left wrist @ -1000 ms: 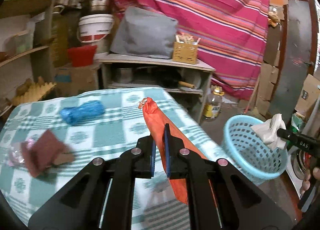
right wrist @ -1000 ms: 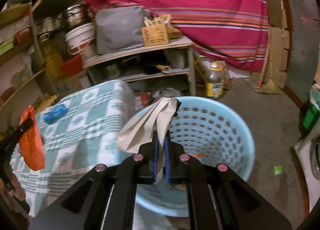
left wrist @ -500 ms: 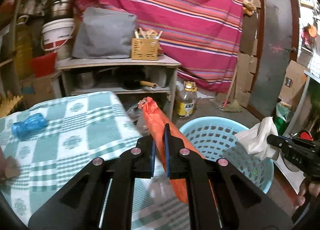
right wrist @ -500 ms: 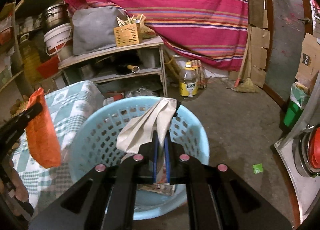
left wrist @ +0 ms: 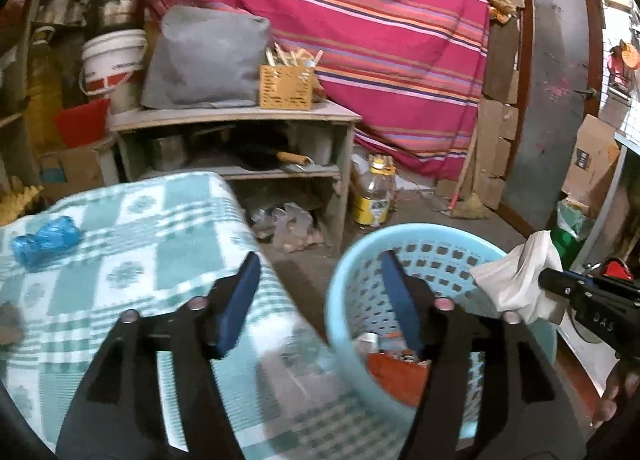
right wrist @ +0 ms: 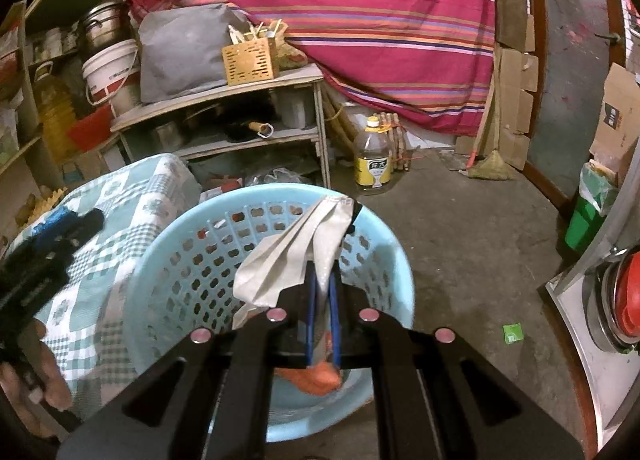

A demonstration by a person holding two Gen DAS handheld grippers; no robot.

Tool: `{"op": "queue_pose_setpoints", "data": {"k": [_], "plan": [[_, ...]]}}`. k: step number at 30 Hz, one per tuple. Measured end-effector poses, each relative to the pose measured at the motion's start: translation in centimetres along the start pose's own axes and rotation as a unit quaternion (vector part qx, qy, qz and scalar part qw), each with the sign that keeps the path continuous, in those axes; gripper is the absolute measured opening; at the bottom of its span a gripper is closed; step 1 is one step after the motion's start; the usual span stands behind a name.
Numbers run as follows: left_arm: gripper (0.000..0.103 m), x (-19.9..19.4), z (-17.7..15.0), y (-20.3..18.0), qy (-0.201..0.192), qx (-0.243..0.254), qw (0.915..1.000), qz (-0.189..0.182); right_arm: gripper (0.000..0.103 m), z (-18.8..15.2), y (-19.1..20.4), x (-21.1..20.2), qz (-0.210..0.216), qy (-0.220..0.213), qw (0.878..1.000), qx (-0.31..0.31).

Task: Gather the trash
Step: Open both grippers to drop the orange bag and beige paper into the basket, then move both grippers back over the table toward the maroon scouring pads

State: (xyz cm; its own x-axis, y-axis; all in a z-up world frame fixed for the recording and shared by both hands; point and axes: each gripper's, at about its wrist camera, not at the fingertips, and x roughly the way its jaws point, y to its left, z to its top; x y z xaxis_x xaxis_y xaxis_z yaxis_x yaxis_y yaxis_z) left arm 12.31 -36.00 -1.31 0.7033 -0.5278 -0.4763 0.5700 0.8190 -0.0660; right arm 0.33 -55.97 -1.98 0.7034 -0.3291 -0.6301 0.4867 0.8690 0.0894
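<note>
A light blue basket [left wrist: 344,288] [right wrist: 160,260] stands on the floor beside the checked table [left wrist: 132,228]. My left gripper [left wrist: 320,284] hangs over the gap between table edge and basket, its jaws opening with nothing between them. The orange wrapper [left wrist: 396,374] [right wrist: 320,376] lies inside the basket. My right gripper [right wrist: 323,284] is shut on a white crumpled wrapper [right wrist: 296,260] [left wrist: 520,280] above the basket's near rim. A blue crumpled bag [left wrist: 44,240] lies on the table at the left.
A grey shelf unit [left wrist: 232,120] with a wicker box [left wrist: 286,86] stands behind the table. An oil bottle [right wrist: 374,160] is on the concrete floor. A green bin [right wrist: 588,216] and a metal appliance [right wrist: 600,312] are at the right. A small green scrap [right wrist: 513,333] lies on the floor.
My left gripper swung right from over the table to the basket, then opened; the orange wrapper dropped into the basket. My right gripper kept hold of the white wrapper, shifting slightly over the basket.
</note>
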Motion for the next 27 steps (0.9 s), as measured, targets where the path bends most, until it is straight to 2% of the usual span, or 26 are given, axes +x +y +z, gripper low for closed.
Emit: {"op": "queue_pose_setpoints", "data": {"k": [1,5,7,8,9,10,12,15,17,21,27], "plan": [[0.075,-0.6,0.1,0.7,-0.004,-0.004,1.0000,0.007,0.006,0.0,0.3,0.1,0.000,0.002,1.000,-0.003],[0.086,-2.7,0.4,3.6,-0.010,-0.020,0.9992,0.032,0.009,0.0,1.4,0.4,0.002,0.005,1.000,-0.004],[0.095,-4.0,0.3,5.2,-0.014,-0.021,0.9981,0.057,0.011,0.0,1.9,0.7,0.005,0.012,1.000,-0.001],[0.096,-4.6,0.3,5.9,-0.017,-0.022,0.9973,0.068,0.011,-0.1,2.2,1.0,0.006,0.016,1.000,0.001],[0.097,-5.3,0.3,6.6,-0.019,-0.023,0.9966,0.076,0.018,-0.2,2.4,1.2,0.004,0.019,1.000,0.001],[0.097,-6.2,0.2,7.8,-0.017,-0.024,0.9958,0.087,0.041,-0.2,2.7,1.5,0.001,0.021,1.000,0.002],[0.097,-7.4,0.0,9.3,-0.017,-0.028,0.9945,0.100,0.071,-0.4,3.2,1.8,-0.011,0.020,1.000,0.002],[0.097,-10.2,-0.5,12.5,-0.019,-0.034,0.9896,0.138,0.071,-0.3,4.0,2.4,-0.016,0.034,0.999,0.002],[0.097,-11.8,-1.0,14.4,-0.021,-0.040,0.9866,0.157,0.079,-0.3,4.5,2.3,-0.011,0.036,0.999,0.009],[0.097,-15.5,-1.8,18.4,-0.027,-0.059,0.9792,0.192,0.082,0.0,6.6,1.1,-0.002,0.021,1.000,0.013],[0.098,-19.4,-3.2,23.3,-0.028,-0.082,0.9695,0.229,0.088,-0.2,12.2,-1.6,0.043,-0.006,0.999,-0.010]]}}
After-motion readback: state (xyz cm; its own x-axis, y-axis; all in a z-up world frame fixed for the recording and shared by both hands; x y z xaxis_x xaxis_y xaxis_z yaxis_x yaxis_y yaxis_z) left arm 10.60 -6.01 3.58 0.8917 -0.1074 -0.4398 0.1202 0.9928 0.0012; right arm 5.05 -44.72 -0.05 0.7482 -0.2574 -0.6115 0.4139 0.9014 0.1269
